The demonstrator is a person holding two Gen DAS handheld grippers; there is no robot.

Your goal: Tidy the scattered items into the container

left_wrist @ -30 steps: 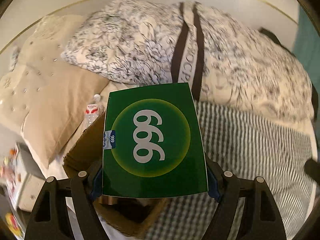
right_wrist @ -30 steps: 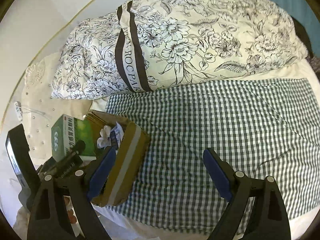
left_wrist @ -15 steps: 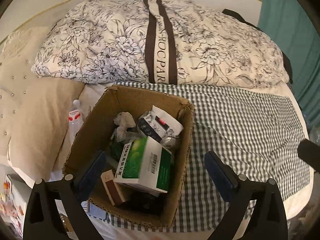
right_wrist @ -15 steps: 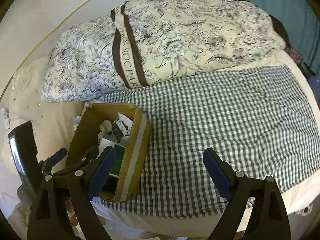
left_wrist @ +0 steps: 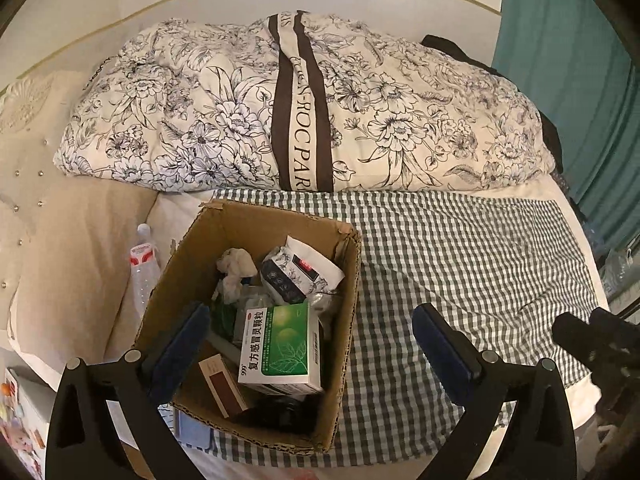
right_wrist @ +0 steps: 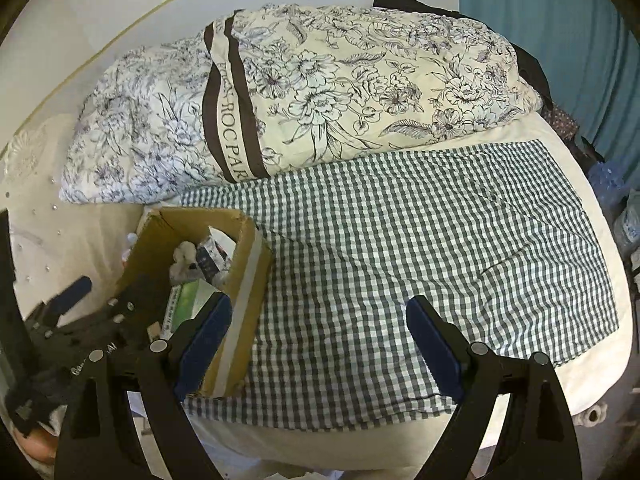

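While both grippers' fingers (left_wrist: 440,344) gape empty, glossy green carton (left_wrist: 280,346) lies inside corrugated cardboard box (left_wrist: 348,280).

A cardboard box (left_wrist: 256,308) sat on the left part of a checked cloth (left_wrist: 472,264) spread over the bed. Inside it, a medicine carton (left_wrist: 280,344) lay near the front, a printed pouch (left_wrist: 300,272) behind it, a crumpled tissue (left_wrist: 236,268) to the pouch's left, and a small flat packet (left_wrist: 222,384) to the carton's left. A water bottle (left_wrist: 142,264) lay just left of the box, beside a pillow (left_wrist: 68,264). A folded quilt (left_wrist: 304,112) stretched across the bed behind the box and cloth.
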